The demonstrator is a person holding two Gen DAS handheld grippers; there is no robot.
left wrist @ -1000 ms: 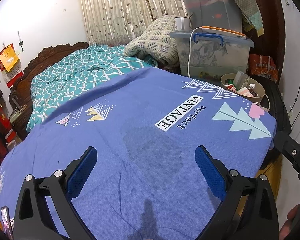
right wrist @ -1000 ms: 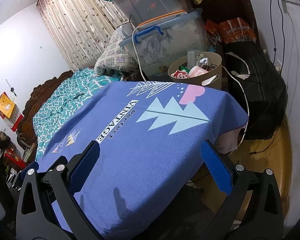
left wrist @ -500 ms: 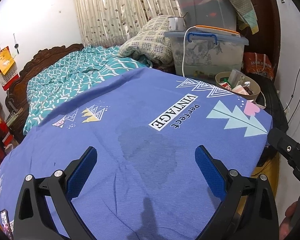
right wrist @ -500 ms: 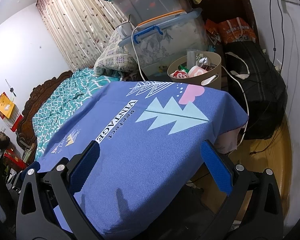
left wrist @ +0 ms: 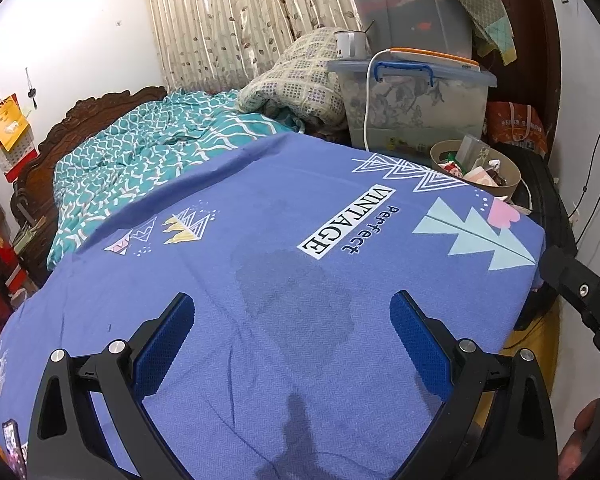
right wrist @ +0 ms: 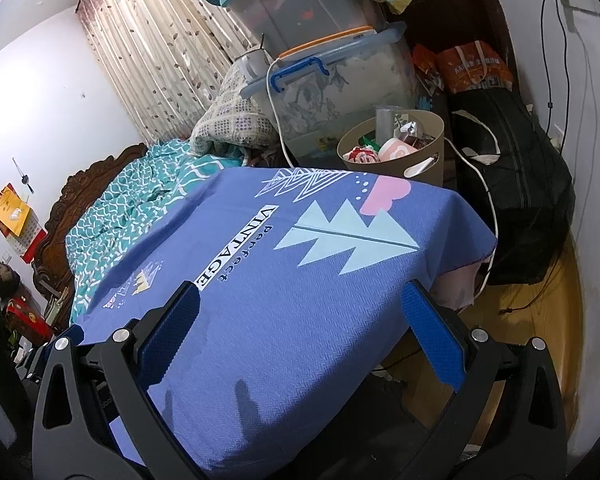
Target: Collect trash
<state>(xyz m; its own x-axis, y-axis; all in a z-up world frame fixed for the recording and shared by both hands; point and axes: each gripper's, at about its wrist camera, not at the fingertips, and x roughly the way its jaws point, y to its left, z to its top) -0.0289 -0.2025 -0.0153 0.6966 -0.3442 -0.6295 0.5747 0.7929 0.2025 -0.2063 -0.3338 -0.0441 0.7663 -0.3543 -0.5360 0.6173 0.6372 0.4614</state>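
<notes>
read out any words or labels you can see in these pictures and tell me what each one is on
"VINTAGE": white panel printed on the blue cloth.
"Perfect": dark letters beside it on the same cloth.
Orange bag: white print, too blurred to read.
Red and yellow wall hanging: print too small to read.

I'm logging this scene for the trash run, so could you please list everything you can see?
Tablecloth: one, blue with VINTAGE print, covering the near surface.
Waste basket: one, beige, holding wrappers, beyond the far corner.
Storage bins: two, clear, stacked behind the basket.
Mug: one, white, on the lower bin.
Cable: one, white, down the bin.
Duvet: one, teal, on the bed.
Black bag: one, on the floor.
Left tool: open, empty.
Right tool: open, empty.
</notes>
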